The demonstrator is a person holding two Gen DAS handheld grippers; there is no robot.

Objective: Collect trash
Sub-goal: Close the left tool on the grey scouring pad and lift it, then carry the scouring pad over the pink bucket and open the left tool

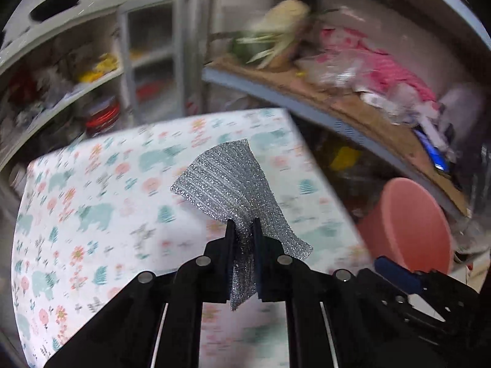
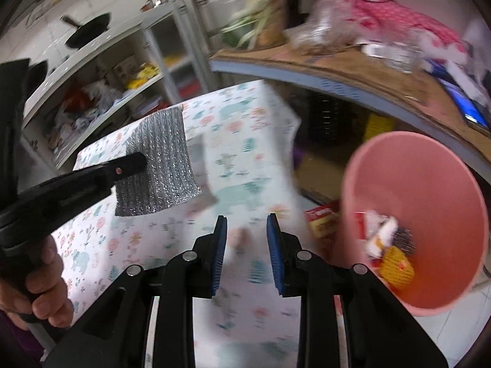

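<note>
My left gripper [image 1: 244,225] is shut on a silver glittery mesh cloth [image 1: 225,181] and holds it up above the floral-patterned table [image 1: 92,202]. The same cloth [image 2: 159,165] shows in the right wrist view, hanging from the left gripper [image 2: 135,162] at the left. My right gripper [image 2: 246,224] is open and empty over the table's right part. A pink trash bin [image 2: 429,190] stands past the table's right edge; it holds crumpled white paper [image 2: 380,230] and a yellow piece [image 2: 397,265]. The bin [image 1: 411,227] also shows at the right of the left wrist view.
A blue-edged shelf [image 2: 353,70] with cardboard, plants and pink fabric runs behind the bin. A white shelving unit [image 2: 101,70] with a black pan [image 2: 89,30] stands at the left rear. A red packet [image 2: 322,220] lies on the floor beside the bin.
</note>
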